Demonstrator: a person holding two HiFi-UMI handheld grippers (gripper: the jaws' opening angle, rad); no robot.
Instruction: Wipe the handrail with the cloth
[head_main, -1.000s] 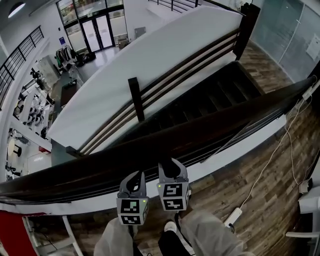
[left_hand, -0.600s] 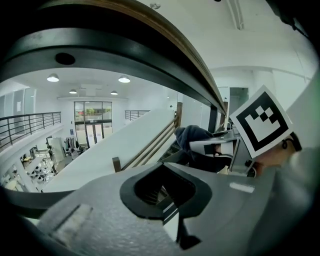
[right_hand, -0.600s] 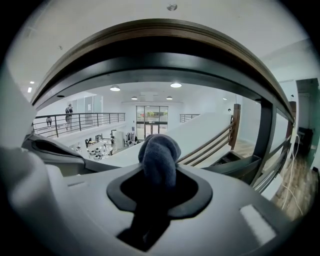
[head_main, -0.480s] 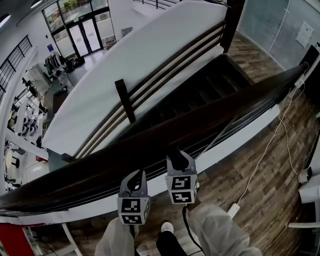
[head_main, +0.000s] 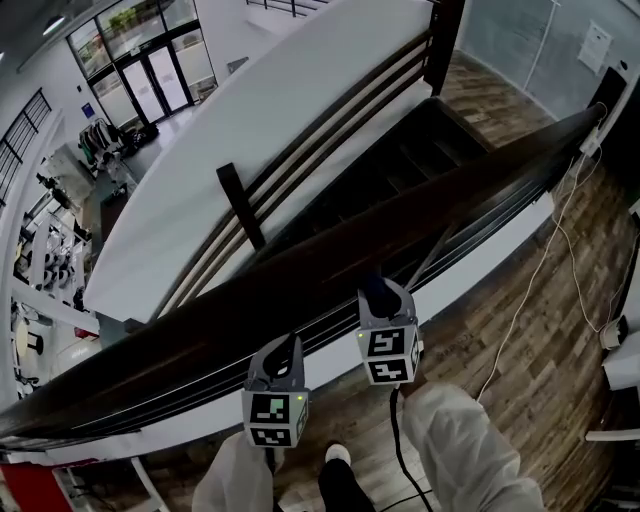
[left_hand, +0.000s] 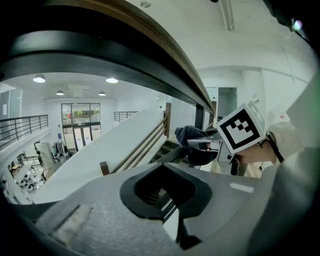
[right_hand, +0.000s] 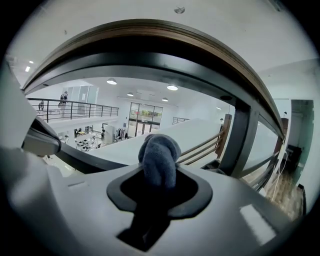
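The dark wooden handrail (head_main: 330, 268) runs from lower left to upper right in the head view. My right gripper (head_main: 377, 291) is shut on a dark blue-grey cloth (head_main: 373, 283), and the cloth rests against the rail's near side. In the right gripper view the bunched cloth (right_hand: 159, 157) sticks up out of the jaws beneath the handrail (right_hand: 150, 47). My left gripper (head_main: 284, 350) hangs lower and to the left, just short of the rail, shut with nothing in it. In the left gripper view the cloth (left_hand: 196, 145) and the right gripper's marker cube (left_hand: 241, 130) show to the right.
Beyond the rail a dark staircase (head_main: 400, 175) drops away beside a white sloped wall (head_main: 250, 110). Metal bars and a dark post (right_hand: 241, 135) stand under the rail. A white cable (head_main: 553, 250) trails over the wood floor. The person's pale trouser legs (head_main: 455, 455) are below.
My right gripper has slid to the right and upward along the handrail with the cloth. The left gripper has stayed near the rail at lower left.
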